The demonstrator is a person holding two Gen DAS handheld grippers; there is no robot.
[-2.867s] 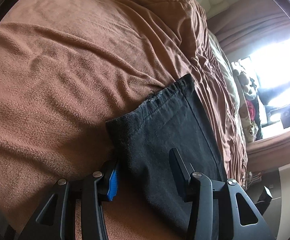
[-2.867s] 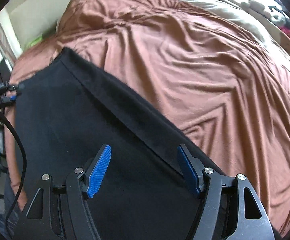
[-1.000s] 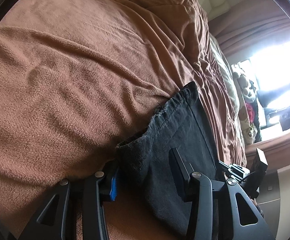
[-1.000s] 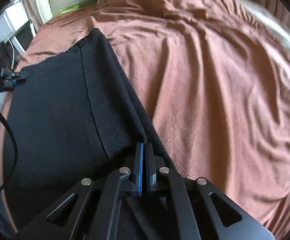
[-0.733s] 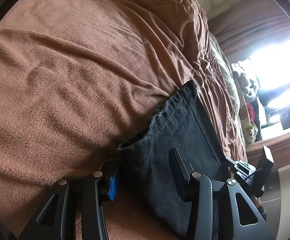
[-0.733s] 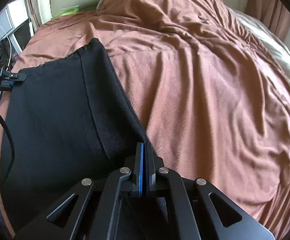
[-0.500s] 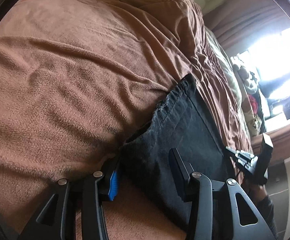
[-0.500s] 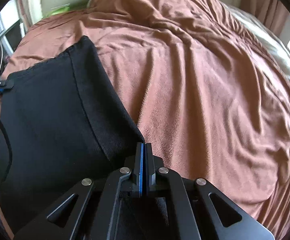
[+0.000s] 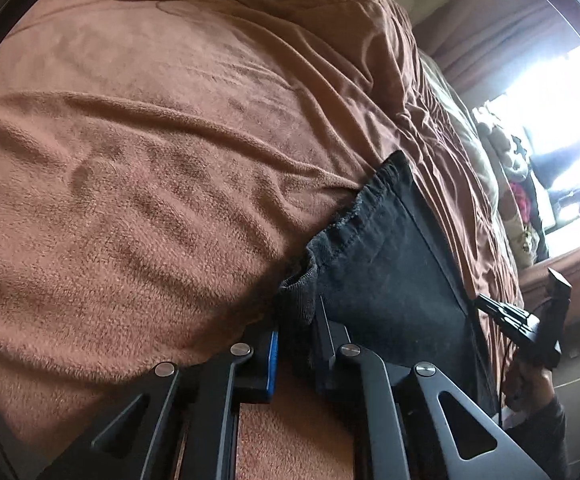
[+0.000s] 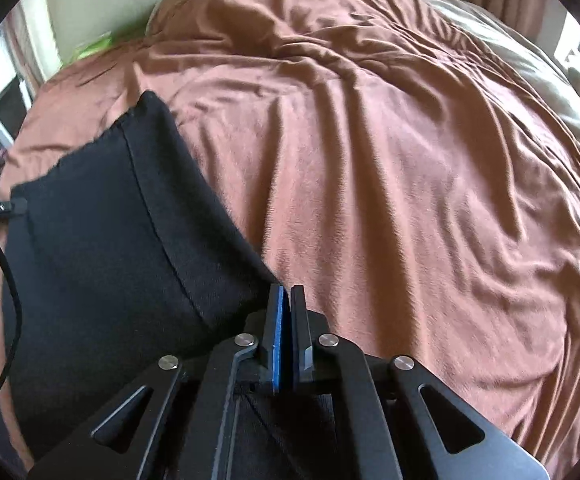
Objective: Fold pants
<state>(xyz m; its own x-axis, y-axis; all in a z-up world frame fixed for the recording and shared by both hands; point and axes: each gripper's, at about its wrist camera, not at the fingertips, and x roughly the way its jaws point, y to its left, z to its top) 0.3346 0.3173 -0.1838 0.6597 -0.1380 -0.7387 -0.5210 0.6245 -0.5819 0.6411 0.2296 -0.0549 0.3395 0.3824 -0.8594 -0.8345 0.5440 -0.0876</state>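
Note:
Black pants (image 9: 385, 264) lie on a brown blanket (image 9: 150, 168), folded into a dark rectangle with the gathered waistband at the near corner. My left gripper (image 9: 295, 320) is shut on the waistband corner of the pants. In the right wrist view the pants (image 10: 102, 240) spread to the left, and my right gripper (image 10: 286, 300) is shut on their near edge. The other gripper (image 9: 529, 320) shows at the far side of the pants in the left wrist view, and the left gripper's tip (image 10: 2, 208) shows at the pants' left edge in the right wrist view.
The brown blanket (image 10: 409, 160) covers a wide bed with many wrinkles. A pale quilt (image 10: 529, 72) lies at the far right. A bright window and clutter (image 9: 529, 184) stand beyond the bed. A black cable (image 10: 6, 272) hangs at the left.
My left gripper has closed on the waistband corner; it was open half a second ago. My right gripper closed on the pants' edge before that and stays shut. The pants have bunched slightly.

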